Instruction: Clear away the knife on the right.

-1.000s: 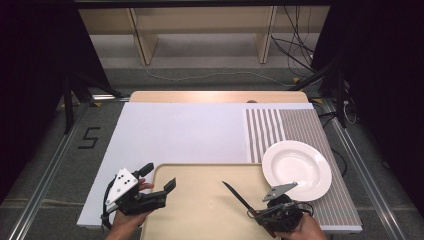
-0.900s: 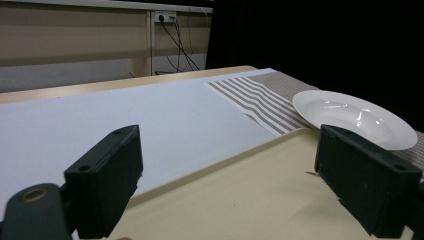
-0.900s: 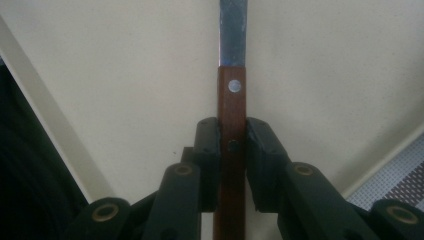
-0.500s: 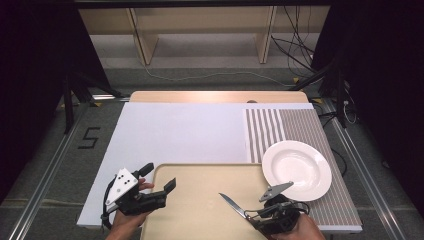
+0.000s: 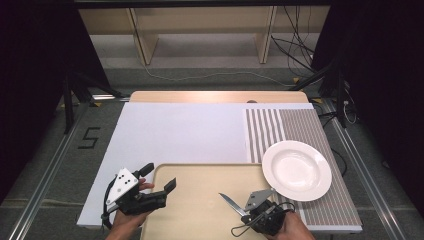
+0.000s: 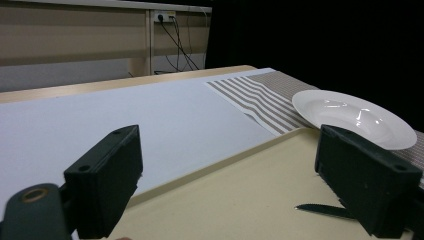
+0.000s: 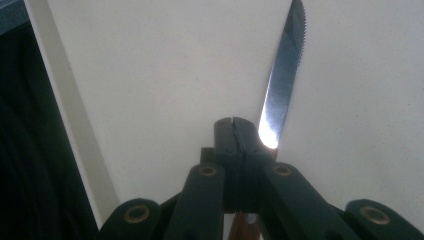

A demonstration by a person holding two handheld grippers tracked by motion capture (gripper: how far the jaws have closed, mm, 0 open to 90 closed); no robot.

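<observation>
A beige tray lies at the table's near edge. A steel knife with a serrated blade rests over it, tip pointing far-left. My right gripper is at the knife's handle end. Its jaws have just been closing and now meet tip to tip. The blade comes out from under the right jaw, not from the seam, and a bit of wooden handle shows below. My left gripper hovers open over the tray's left edge, nothing between its jaws. The knife lies beyond it.
A white deep plate sits on the striped placemat right of the tray, also seen as the plate past my left jaws. A white sheet covers the table behind the tray. Cables run on the floor beyond.
The right gripper has shifted a little toward the left and the near edge, and the knife blade now lies lower and flatter over the tray. The left gripper has kept still.
</observation>
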